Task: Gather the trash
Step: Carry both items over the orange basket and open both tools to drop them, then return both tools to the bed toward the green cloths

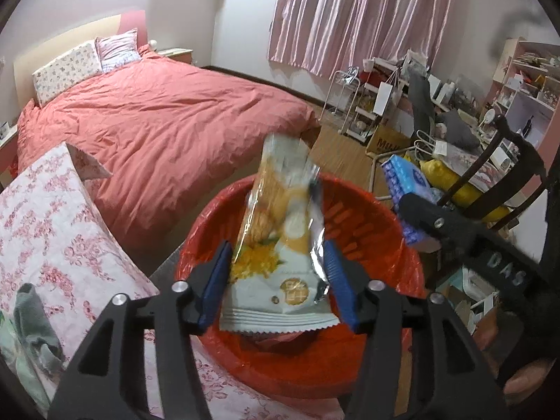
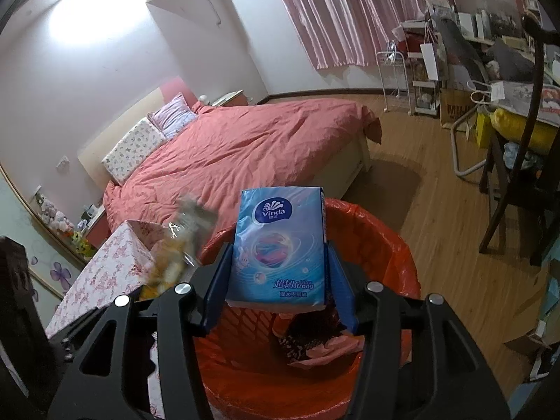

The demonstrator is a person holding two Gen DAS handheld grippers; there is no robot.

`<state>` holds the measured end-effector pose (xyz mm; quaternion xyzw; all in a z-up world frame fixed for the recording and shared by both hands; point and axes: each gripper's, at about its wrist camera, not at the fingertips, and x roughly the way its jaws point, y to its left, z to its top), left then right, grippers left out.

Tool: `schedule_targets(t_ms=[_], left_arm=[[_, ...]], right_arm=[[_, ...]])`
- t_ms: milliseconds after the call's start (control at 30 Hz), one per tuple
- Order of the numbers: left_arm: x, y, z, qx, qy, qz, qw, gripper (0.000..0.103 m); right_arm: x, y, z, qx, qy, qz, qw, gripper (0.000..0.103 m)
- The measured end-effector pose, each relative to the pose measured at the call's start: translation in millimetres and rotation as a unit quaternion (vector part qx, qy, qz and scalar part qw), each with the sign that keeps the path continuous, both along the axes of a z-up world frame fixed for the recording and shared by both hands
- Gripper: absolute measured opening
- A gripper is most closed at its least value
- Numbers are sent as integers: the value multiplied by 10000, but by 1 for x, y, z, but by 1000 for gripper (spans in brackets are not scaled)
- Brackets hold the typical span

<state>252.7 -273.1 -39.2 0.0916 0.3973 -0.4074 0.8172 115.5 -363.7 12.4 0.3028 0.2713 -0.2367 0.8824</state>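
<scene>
My left gripper [image 1: 278, 262] is shut on a yellow and white snack wrapper [image 1: 280, 231] and holds it over the red bin lined with an orange bag [image 1: 378, 245]. My right gripper [image 2: 278, 262] is shut on a blue Vinda tissue pack [image 2: 280, 245] and holds it over the same bin [image 2: 385, 245]. In the left wrist view the right gripper and tissue pack [image 1: 402, 182] show at the right of the bin. In the right wrist view the wrapper [image 2: 182, 245] shows blurred at the left. Crumpled trash [image 2: 315, 343] lies in the bin.
A floral-covered surface [image 1: 52, 238] stands left of the bin. A bed with a pink duvet [image 1: 168, 122] lies behind. A dark chair [image 2: 514, 189] and a cluttered desk [image 1: 465, 154] stand at the right on the wooden floor [image 2: 420, 161].
</scene>
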Motion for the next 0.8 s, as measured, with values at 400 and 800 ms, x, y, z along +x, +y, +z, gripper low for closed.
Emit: schedule_targets(t_ms=[400, 800], left_arm=[[6, 31, 13, 99, -174, 406, 9990, 62], [7, 170, 37, 370, -666, 1957, 9777, 64]], right_arm=[[-4, 9, 19, -111, -155, -5, 9998, 61], [31, 83, 36, -405, -67, 1353, 9900, 61]])
